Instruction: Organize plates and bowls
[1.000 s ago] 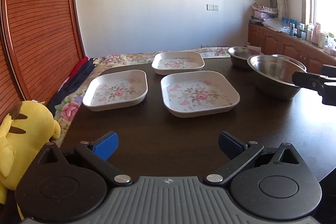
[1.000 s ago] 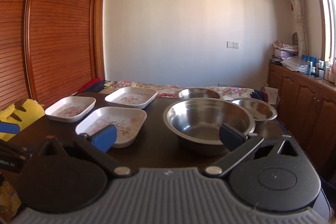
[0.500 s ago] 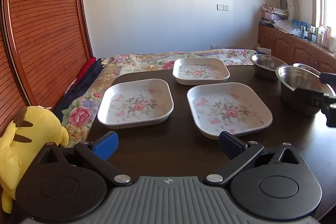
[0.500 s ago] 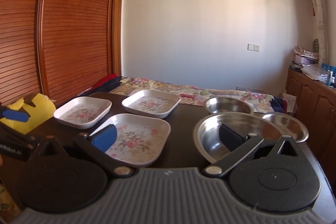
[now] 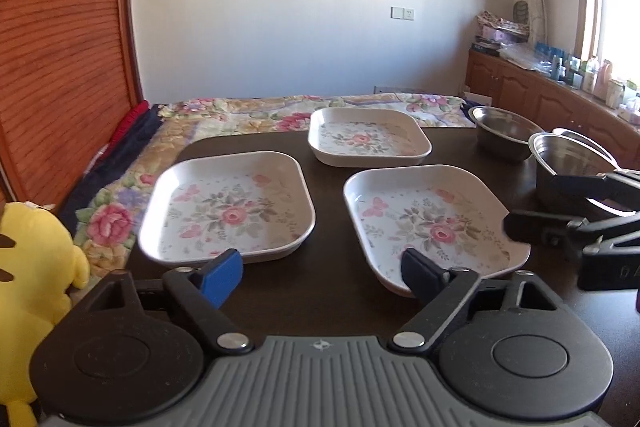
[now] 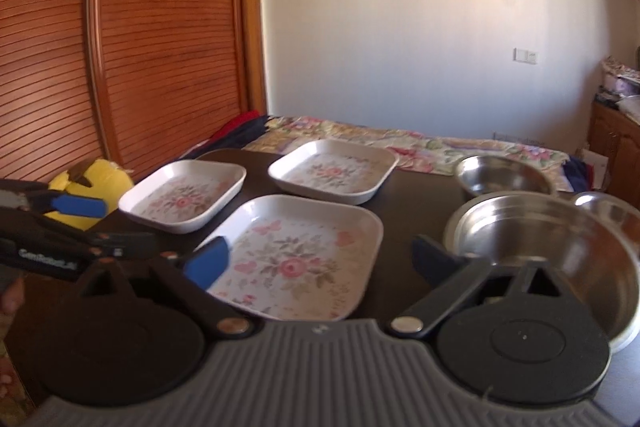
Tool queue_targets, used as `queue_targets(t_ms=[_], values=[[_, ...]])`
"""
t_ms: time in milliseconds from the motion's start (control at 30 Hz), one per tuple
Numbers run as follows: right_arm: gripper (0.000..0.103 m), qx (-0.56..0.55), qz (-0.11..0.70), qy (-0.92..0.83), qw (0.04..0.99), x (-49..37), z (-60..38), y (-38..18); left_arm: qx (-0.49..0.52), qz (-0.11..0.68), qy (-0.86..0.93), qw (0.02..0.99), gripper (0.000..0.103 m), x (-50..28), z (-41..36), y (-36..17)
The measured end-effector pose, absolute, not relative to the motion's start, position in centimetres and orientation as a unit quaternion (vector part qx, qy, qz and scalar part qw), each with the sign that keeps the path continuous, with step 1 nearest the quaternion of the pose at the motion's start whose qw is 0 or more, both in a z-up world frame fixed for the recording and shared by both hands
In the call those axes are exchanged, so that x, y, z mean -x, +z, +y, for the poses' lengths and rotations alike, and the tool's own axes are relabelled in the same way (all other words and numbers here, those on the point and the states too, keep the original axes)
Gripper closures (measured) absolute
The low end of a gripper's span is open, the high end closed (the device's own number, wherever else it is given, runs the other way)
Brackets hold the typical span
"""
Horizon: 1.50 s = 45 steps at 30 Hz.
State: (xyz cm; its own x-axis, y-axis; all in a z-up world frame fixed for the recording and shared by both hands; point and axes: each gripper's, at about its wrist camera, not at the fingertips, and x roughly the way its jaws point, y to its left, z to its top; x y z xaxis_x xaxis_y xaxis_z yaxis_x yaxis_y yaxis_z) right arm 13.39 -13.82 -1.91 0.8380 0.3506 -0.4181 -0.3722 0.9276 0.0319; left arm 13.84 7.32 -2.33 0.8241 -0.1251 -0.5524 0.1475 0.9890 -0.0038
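Observation:
Three white square floral plates lie on the dark table: a left one (image 5: 228,205), a far one (image 5: 368,137) and a near right one (image 5: 432,223). Three steel bowls stand at the right: a large one (image 6: 560,251), a far one (image 6: 500,179) and a third (image 6: 616,207) behind the large one. My left gripper (image 5: 320,273) is open and empty, low over the table just before the two near plates. My right gripper (image 6: 324,259) is open and empty, over the near right plate's front edge (image 6: 296,255), with the large bowl beside its right finger.
A yellow plush toy (image 5: 32,267) sits off the table's left edge. A floral cloth (image 5: 280,115) covers the surface behind the table. A wooden slatted door (image 6: 120,47) stands at the left. Wooden cabinets (image 5: 540,103) with clutter run along the right wall.
Both grippers have moved forward and left toward the plates. The plates look larger and nearer in both views. The right gripper now shows close at the right in the left wrist view.

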Motion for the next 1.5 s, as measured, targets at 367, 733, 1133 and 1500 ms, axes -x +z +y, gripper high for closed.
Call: queue_targets(t_ms=[367,733,1133,1500], values=[[0.041,0.025,0.251,0.185,0.95,-14.8,-13.8,-3.5,0.001,0.303,-0.108,0.947,0.052,-16.4,6.5,-3.7],[0.053,0.025,0.265,0.169,0.949,-15.2,-14.1,-4.5,0.0,0.321,-0.112,0.94,0.071,-17.9,6.1,-4.6],[0.068,0.021,0.288,0.157,0.945,-16.7,-14.4,-5.2,0.0,0.326,-0.118,0.938,0.081,-18.9,5.3,-5.0],[0.077,0.002,0.291,0.154,0.944,-17.8,-14.8,-5.4,0.001,0.324,-0.121,0.938,0.089,-19.1,5.2,-5.0]])
